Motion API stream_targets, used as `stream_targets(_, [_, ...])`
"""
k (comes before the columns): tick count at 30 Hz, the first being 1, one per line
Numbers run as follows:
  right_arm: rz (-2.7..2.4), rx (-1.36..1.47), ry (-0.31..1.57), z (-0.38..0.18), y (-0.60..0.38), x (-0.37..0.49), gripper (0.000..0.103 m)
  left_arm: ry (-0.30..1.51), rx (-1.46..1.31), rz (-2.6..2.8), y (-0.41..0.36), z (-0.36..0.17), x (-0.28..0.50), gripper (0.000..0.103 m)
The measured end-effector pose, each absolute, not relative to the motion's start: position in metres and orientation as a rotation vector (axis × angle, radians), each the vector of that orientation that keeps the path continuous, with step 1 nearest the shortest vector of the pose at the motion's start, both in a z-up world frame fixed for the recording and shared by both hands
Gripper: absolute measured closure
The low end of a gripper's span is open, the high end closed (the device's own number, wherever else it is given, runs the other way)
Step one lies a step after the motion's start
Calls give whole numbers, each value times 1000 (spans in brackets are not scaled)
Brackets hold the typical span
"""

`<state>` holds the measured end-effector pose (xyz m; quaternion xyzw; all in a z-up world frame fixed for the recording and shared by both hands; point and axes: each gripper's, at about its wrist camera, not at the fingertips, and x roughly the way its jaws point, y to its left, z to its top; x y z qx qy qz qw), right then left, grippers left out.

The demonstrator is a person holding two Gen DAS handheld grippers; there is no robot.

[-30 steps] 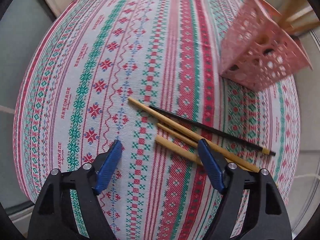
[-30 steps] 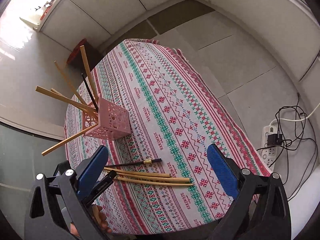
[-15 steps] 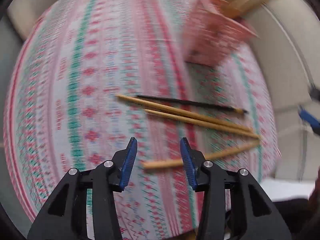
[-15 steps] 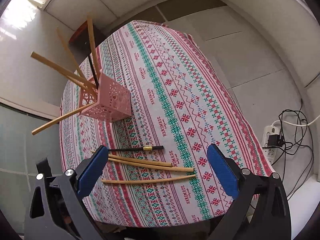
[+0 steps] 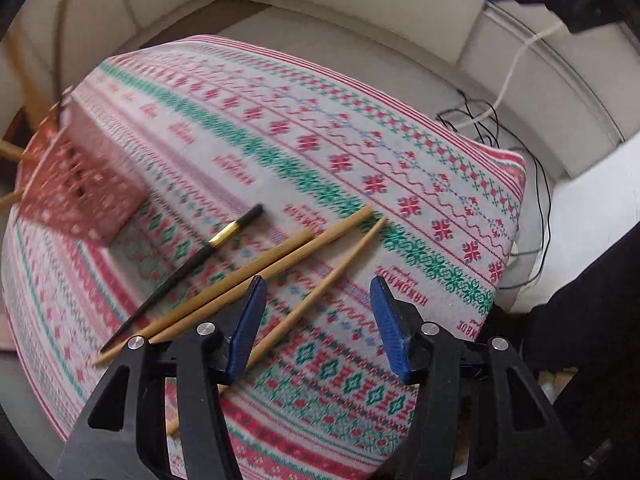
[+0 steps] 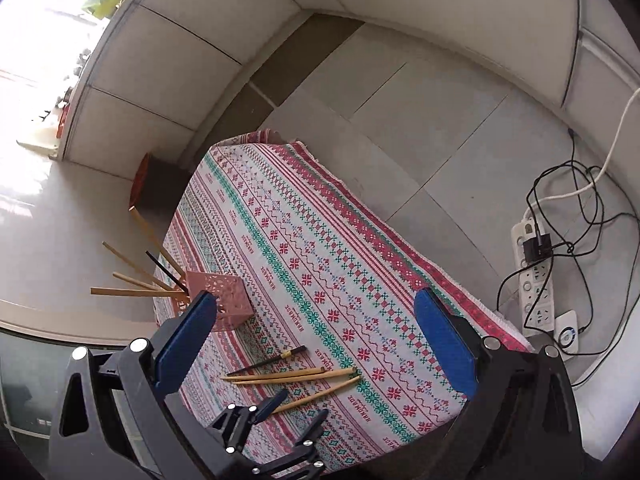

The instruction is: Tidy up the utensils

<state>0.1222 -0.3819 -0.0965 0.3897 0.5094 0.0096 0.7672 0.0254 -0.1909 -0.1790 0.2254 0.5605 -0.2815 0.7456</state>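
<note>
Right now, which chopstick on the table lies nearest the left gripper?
The separate bamboo chopstick, angled away from the others; its thin end runs beside the left gripper.

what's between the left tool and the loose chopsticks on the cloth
Nothing visible. The left tool hangs open just above the cloth, and the nearest bamboo chopstick already runs under its left pad. The black chopstick and the other two lie beside it, uncovered.

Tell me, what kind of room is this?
Probably a room in a home, though that's a guess. A table wears a patterned tablecloth, a pink holder keeps chopsticks, and a power strip with tangled cables lies on the tiled floor.
</note>
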Motion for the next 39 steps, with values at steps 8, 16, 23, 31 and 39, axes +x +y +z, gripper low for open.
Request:
stream_targets(8, [11,898,1094,-100,-393,123,7,1296,531,-717,-226,-197,28,73])
stream_targets(16, [-27,855,1237,-139,-377,124,7,1313,415,-643,-177,-188,21,98])
stream_targets(23, [125,467,1406,-179,-277,112,14,1214,293,-522,-96,-128,-13,99])
stream_targets(31, [293,83,1341,-196,-222,106,25,1095,153,-491,-54,-86,-29,99])
stream_targets(39, [334,-122,1445,-226,-199,82,16,1050,108,-450,-32,-68,-30,99])
